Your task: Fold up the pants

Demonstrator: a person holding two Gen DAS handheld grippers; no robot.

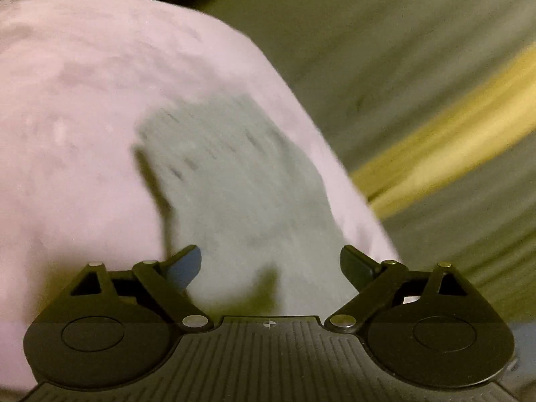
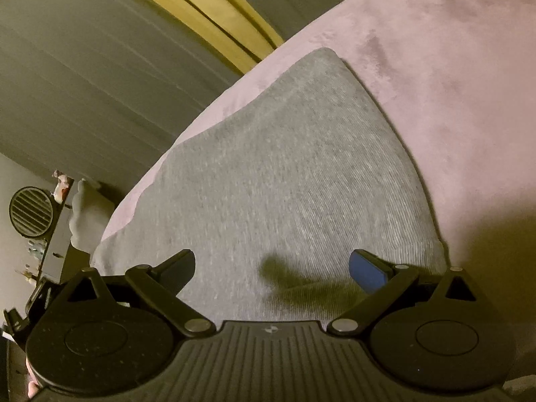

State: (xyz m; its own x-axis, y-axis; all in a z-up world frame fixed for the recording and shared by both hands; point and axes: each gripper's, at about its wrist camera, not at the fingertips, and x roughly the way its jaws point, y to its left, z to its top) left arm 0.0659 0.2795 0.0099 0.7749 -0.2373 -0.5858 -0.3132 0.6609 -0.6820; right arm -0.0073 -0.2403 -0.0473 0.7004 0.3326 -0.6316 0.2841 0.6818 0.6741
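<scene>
Grippers up close: both wrist views are filled at the bottom by the tools themselves. Left gripper point(image 1: 270, 264) has its jaws spread wide with nothing between them, and the right gripper point(image 2: 272, 268) is the same, spread and empty, hovering just over the fabric.

Pink blanket point(image 2: 452, 83): biggest thing here, a plush, suede-looking cover on what I'd guess is a bed. It carries everything. One of them.

Grey pants point(image 2: 284, 174): one garment, lying flat on the blanket near its edge, the edge that drops off toward the wall. From the right view it looks already doubled over into a neat-ish panel with a rounded far corner. Left view point(image 1: 234, 181) is motion-blurred, so can't say much from there.

How it'll handle: heathered jersey knit, so my read is light, soft, floppy, a bit stretchy. Zero stiffness, it'll sag and drag if you lift from one point. Not fragile. The plush blanket probably grabs it a little, so sliding may bunch it.

Where to grab: I'd pinch the two near corners of the panel, one per gripper, right at the edge so you catch all layers.

Count: two grippers, one pair of pants, one blanket.

Background: wood-trimmed wall point(image 2: 207, 10) and some cluttered shelf stuff with a round vent point(image 2: 30, 211), too small to identify.
</scene>
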